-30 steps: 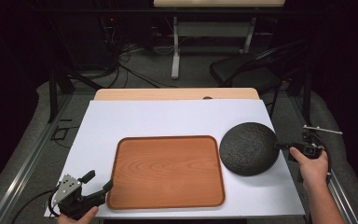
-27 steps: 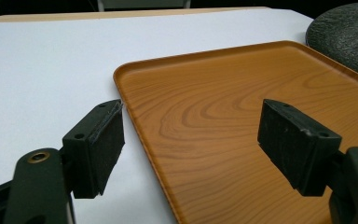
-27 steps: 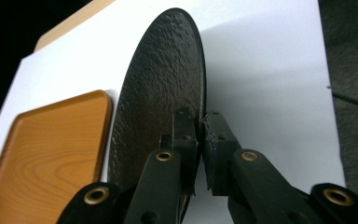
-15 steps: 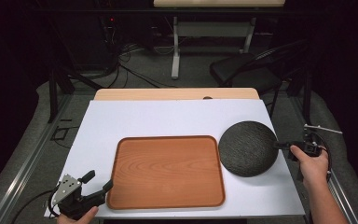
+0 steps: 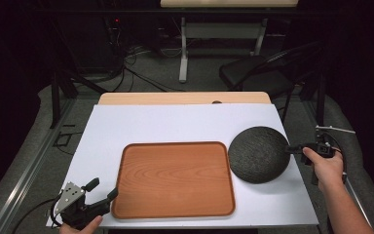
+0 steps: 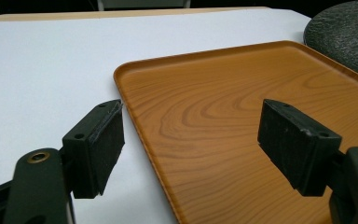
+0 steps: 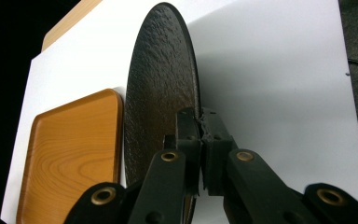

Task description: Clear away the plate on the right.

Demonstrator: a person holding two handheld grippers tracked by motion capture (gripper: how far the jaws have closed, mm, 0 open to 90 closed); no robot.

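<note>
Two grippers flank the wooden tray [image 5: 175, 179], the landmark on the white surface [image 5: 175, 124]. The right gripper [image 5: 292, 148] has its fingers [image 7: 189, 133] pinched narrow on the rim of a dark textured round plate [image 5: 259, 154], which sits at the tray's right edge, seemingly lifted and tilted. Judging by this, the plate is headed onto the tray: keep the pinch firm, level the plate, clear the tray's raised lip, then lower it flat. The left gripper [image 5: 102, 191] waits at the tray's near-left corner, fingers [image 6: 95, 147] spread wide and holding nothing, one either side of the tray's edge.
</note>
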